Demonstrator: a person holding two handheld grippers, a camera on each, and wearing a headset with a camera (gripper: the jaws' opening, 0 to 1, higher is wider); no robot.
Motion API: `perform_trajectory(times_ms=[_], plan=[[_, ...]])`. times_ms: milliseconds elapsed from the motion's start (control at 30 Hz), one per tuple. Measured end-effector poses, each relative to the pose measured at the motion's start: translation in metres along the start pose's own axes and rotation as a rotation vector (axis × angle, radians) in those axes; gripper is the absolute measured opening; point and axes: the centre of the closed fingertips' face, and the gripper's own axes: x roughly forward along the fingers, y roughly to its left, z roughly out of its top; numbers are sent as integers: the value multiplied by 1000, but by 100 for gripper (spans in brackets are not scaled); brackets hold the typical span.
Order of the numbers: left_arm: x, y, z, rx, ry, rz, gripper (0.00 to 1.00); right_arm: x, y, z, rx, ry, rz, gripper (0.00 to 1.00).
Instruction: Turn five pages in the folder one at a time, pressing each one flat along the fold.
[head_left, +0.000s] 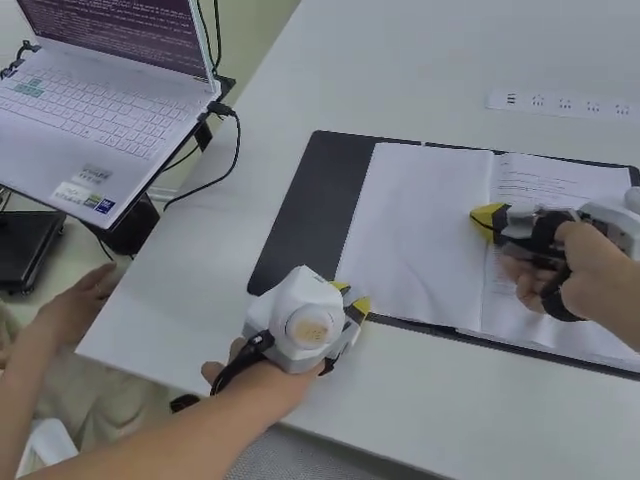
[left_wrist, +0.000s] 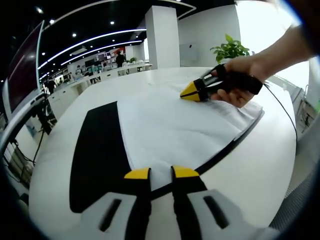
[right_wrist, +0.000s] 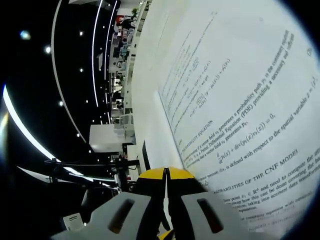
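Note:
A black folder (head_left: 300, 210) lies open on the white table (head_left: 440, 60), a blank white page (head_left: 420, 230) spread over its left half. The printed page (head_left: 560, 185) lies on the right half. My right gripper (head_left: 487, 220) is shut, its yellow tips down on the paper by the fold; in the right gripper view the joined tips (right_wrist: 166, 173) rest on the printed page (right_wrist: 240, 100). My left gripper (head_left: 352, 303) sits at the folder's near edge, its jaws a narrow gap apart with nothing between them (left_wrist: 161, 173). The left gripper view also shows the right gripper (left_wrist: 191, 91) on the page.
An open laptop (head_left: 100, 90) stands on a riser at the far left with a black cable (head_left: 215, 150) trailing onto the table. A white power strip (head_left: 565, 103) lies at the back right. Another person's hand (head_left: 75, 300) rests by the table's left edge.

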Motion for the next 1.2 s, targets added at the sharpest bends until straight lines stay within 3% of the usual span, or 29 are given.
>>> perform_trajectory(times_ms=[367, 933, 1067, 1200], plan=[[0, 0, 0, -1, -3, 2, 14, 22, 6, 34, 83, -93, 37, 0], [1, 0, 0, -6, -14, 5, 14, 56, 21, 90, 122, -247, 46, 0], [0, 0, 1, -11, -15, 9, 14, 58, 23, 99, 169, -286, 61, 0], [0, 0, 1, -12, -16, 9, 14, 59, 24, 102, 174, -293, 65, 0]])
